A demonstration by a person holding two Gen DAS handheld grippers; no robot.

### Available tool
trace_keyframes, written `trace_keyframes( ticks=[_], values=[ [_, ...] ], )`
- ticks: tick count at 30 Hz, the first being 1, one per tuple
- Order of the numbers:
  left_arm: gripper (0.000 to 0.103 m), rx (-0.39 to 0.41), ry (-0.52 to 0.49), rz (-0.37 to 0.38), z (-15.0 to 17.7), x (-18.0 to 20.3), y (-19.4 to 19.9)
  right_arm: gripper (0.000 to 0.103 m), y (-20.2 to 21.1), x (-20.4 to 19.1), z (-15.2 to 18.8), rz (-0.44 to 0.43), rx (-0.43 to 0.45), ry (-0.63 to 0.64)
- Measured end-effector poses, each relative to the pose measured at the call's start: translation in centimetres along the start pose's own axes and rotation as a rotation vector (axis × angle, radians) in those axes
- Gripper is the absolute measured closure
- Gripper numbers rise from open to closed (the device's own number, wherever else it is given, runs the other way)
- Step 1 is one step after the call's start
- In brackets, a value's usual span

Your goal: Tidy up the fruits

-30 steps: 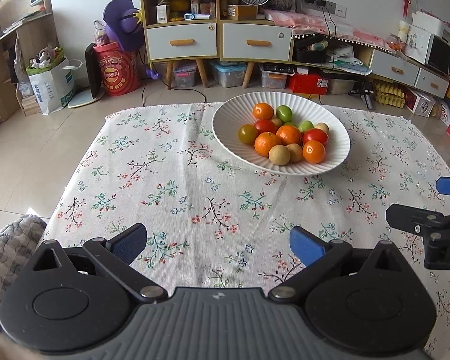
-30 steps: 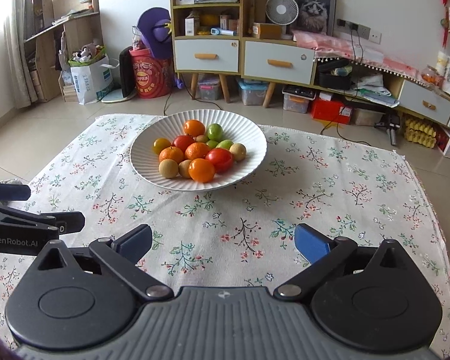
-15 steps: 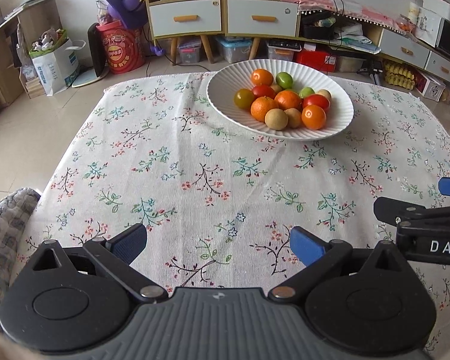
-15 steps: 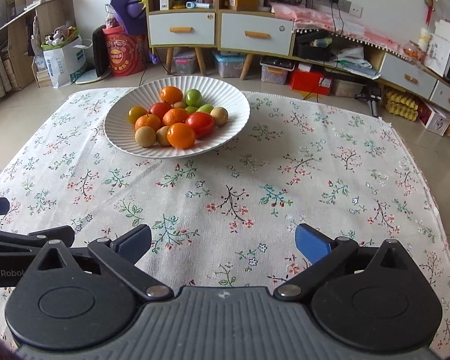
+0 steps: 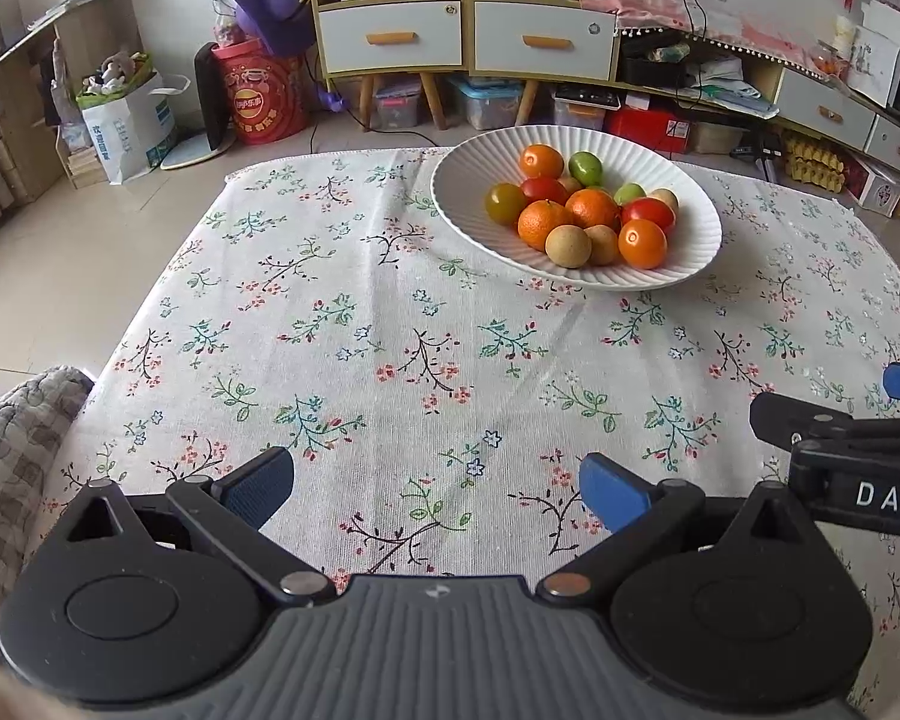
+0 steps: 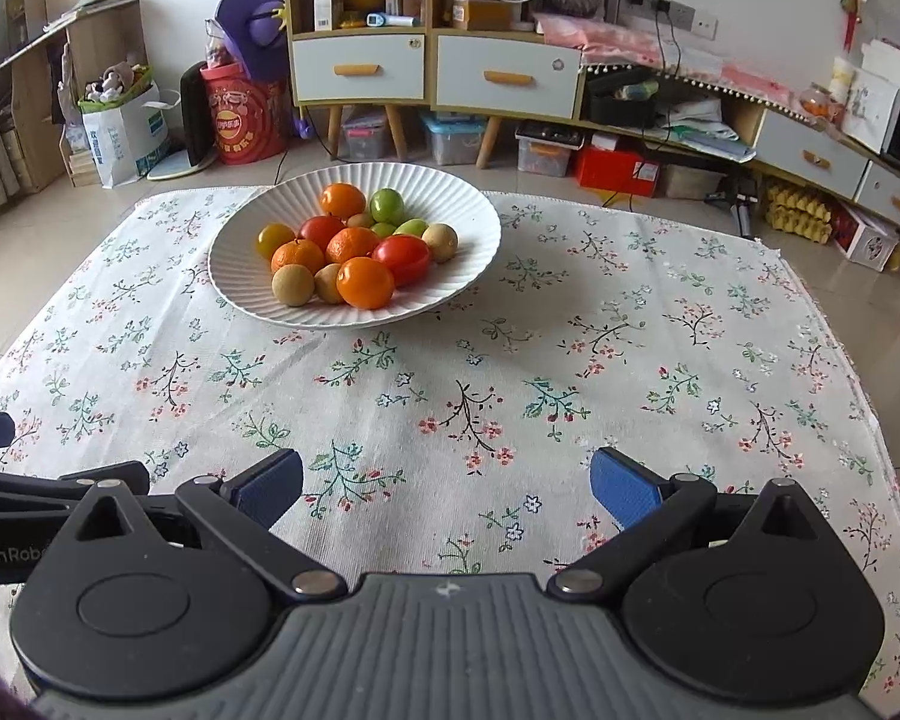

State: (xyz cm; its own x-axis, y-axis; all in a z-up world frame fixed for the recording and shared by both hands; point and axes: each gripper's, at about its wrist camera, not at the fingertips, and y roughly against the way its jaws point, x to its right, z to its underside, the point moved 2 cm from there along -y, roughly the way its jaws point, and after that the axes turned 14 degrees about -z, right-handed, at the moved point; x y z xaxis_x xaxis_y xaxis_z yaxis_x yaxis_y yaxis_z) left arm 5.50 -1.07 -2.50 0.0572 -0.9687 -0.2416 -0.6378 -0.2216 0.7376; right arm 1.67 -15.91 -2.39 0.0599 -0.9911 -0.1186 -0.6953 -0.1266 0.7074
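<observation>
A white ribbed bowl [image 5: 456,204] stands at the far side of the table; it also shows in the right wrist view [image 6: 480,222]. It holds several fruits: oranges [image 5: 544,221], a red tomato [image 6: 402,258], green limes [image 6: 387,205] and tan round fruits [image 5: 567,246]. My left gripper [image 5: 437,485] is open and empty over the near cloth, well short of the bowl. My right gripper [image 6: 447,489] is open and empty, also near the front edge. Each gripper shows at the side of the other's view.
A floral tablecloth [image 5: 390,324] covers the table. A checked grey fabric [image 5: 12,444] lies at the left edge. Behind the table are cabinets with drawers [image 6: 504,75], storage boxes, a red drum [image 6: 246,120] and a paper bag on the floor.
Both views have tilted up slightly and drawn back; the bowl sits a little lower and farther in frame. Both grippers stay open and empty.
</observation>
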Motion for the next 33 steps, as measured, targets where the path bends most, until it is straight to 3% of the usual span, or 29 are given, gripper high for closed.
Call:
trace_keyframes(
  ticks=[33],
  values=[
    [0.006,0.014,-0.008,0.001,-0.1,-0.02,0.25,0.001,0.02,0.31,-0.13,0.012,0.013,-0.012]
  ],
)
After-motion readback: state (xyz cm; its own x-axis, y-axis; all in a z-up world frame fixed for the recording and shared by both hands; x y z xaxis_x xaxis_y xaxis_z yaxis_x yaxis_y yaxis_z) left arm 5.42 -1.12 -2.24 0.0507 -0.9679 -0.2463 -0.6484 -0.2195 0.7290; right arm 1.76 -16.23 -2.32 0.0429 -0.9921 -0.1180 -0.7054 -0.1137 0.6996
